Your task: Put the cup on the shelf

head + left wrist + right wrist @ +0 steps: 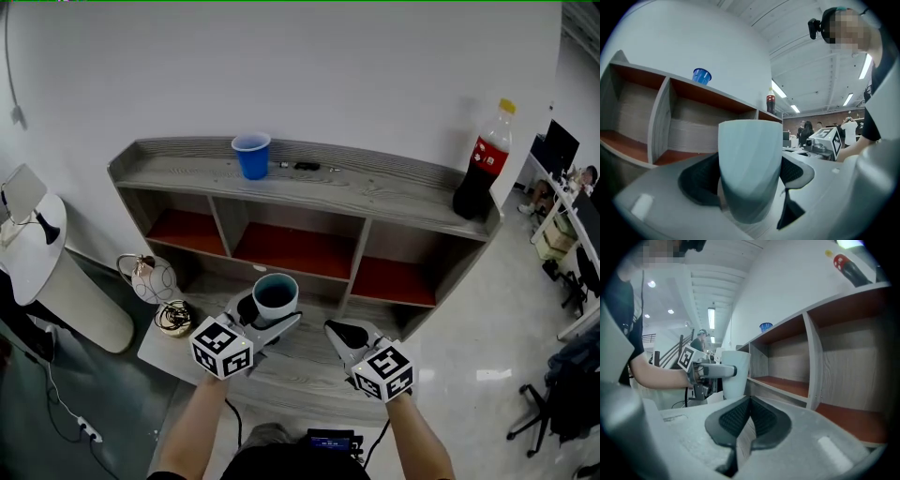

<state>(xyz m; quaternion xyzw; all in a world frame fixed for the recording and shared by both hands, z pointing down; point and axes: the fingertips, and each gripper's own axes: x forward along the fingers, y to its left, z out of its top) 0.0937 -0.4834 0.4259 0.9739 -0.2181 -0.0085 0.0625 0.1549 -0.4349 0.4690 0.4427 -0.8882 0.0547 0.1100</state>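
L gripper [270,315]: jaws stood wide, pads pressed on both sides of the cup [276,295]. Firm hold, cup upright, mouth up.
R gripper [345,335]: jaws together, nothing between them. It hung just right of L gripper, near but apart.
Cup pos: in L jaws, over the low board [309,366] in front of the shelf [459,267]. Couldn't tell if base touched the board.
Step (my read): carry cup to a spot on the shelf; not yet set down.
How to do it well: keep cup level. Go straight fwd into mid bay [295,251], or lift to top board [187,173]. Lower till base sits flat, then open jaws and back out along same line.
Edges: top board's front lip overhung the bays, w/ dividers [223,225] on either side of mid bay. Cup rim would need to pass under the lip w/o clipping.
Open room: mid bay was bare, red floor. Top board had a blue cup [251,155] left of ctr and a bottle [483,164] at far right, w/ a free stretch between.
Side hazard: cables [173,317] by left end of low board, apart from L gripper.
R gripper advice: hold it off to the right so it doesn't crowd the path.
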